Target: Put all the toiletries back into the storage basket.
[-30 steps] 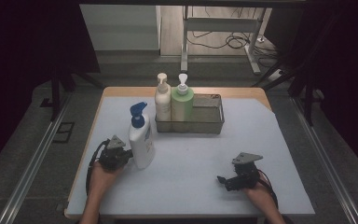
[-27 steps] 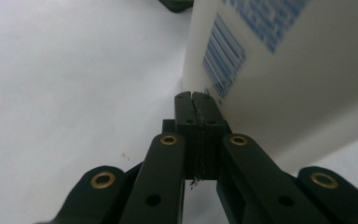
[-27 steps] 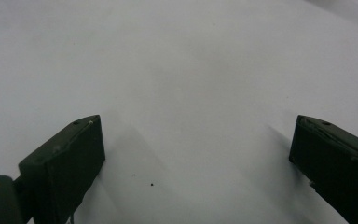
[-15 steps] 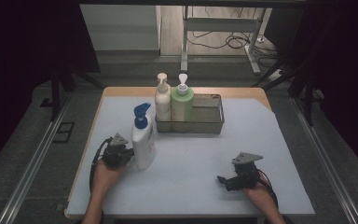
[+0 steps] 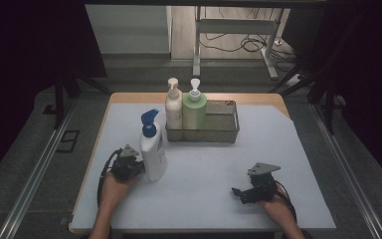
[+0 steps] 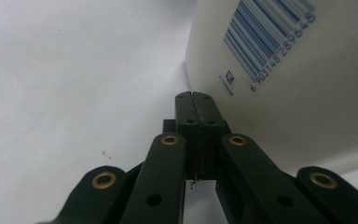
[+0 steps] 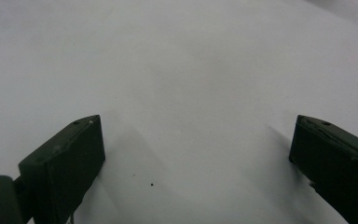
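Note:
A white bottle with a blue pump (image 5: 153,149) stands upright on the white table at the left. My left gripper (image 5: 140,167) lies low beside its base, on the bottle's left. In the left gripper view the jaws are pressed together with nothing between them, and the gripper (image 6: 197,100) has its tip right at the bottle's barcoded wall (image 6: 284,70). My right gripper (image 5: 236,191) rests on the table at the front right. Its jaws stand wide apart over bare tabletop in the right gripper view (image 7: 196,140).
A wire basket (image 5: 225,133) stands at the back middle of the table (image 5: 278,149). It holds a cream pump bottle (image 5: 173,107) and a green pump bottle (image 5: 194,110) at its left end. The table's wooden edge shows along the left and the back.
My left gripper has edged a little to the right, and the white bottle with it. The right gripper has stayed put.

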### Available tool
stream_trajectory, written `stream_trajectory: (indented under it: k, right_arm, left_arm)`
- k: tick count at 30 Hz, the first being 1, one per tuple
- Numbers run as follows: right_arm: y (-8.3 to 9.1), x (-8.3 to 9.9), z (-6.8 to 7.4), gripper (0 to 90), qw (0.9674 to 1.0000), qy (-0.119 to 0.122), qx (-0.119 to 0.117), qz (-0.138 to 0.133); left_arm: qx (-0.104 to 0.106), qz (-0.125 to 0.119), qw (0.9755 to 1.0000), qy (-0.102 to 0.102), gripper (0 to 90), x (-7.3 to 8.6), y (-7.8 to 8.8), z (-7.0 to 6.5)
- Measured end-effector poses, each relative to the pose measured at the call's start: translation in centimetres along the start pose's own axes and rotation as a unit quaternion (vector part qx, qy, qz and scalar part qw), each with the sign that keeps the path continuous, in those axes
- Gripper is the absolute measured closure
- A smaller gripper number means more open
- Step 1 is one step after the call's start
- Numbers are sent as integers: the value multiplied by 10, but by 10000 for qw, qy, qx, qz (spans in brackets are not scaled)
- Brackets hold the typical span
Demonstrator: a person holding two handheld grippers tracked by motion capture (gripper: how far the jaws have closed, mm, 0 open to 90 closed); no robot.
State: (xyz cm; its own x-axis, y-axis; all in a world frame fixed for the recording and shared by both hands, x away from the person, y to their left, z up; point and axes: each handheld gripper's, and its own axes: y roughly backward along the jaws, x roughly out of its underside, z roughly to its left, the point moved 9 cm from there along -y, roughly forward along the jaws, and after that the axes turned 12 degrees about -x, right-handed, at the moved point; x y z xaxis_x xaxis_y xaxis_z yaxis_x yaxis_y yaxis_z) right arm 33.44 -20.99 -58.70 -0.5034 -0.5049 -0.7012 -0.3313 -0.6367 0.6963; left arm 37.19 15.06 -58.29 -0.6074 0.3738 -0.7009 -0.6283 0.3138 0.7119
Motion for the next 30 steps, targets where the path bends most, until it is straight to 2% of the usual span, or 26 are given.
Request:
stream_trajectory:
  k: [30]
  right_arm:
    - [0, 0, 0, 28, 10000, -1, 1, 0]
  left_arm:
    - [307, -5, 9986, -424, 894, -7, -3, -44]
